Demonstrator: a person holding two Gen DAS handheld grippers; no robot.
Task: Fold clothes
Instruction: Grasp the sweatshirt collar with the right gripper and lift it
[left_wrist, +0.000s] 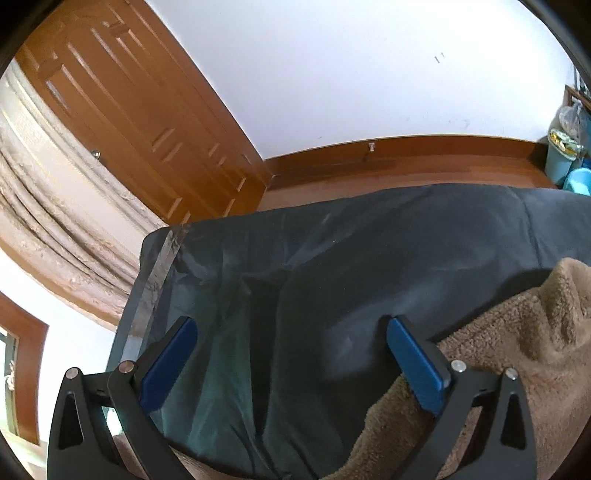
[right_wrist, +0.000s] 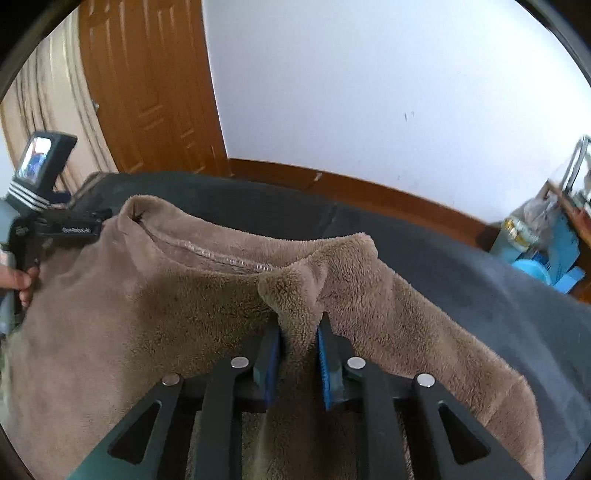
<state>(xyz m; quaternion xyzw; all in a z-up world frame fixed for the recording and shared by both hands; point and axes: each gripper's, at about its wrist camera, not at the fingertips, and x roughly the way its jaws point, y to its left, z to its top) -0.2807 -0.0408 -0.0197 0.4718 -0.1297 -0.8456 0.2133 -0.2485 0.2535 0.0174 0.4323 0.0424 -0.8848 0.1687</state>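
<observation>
Seemingly fleece garment (right_wrist: 207, 302) fold between right gripper (right_wrist: 297, 354) fingers — pinched.

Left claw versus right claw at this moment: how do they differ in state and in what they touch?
The left claw is wide open and holds nothing; the right claw is shut on a fold of the brown fleece. The left claw looks out over the bare dark sheet, with fleece only at its right side; the right claw sits over the fleece. Both have blue pads on black fingers.
</observation>
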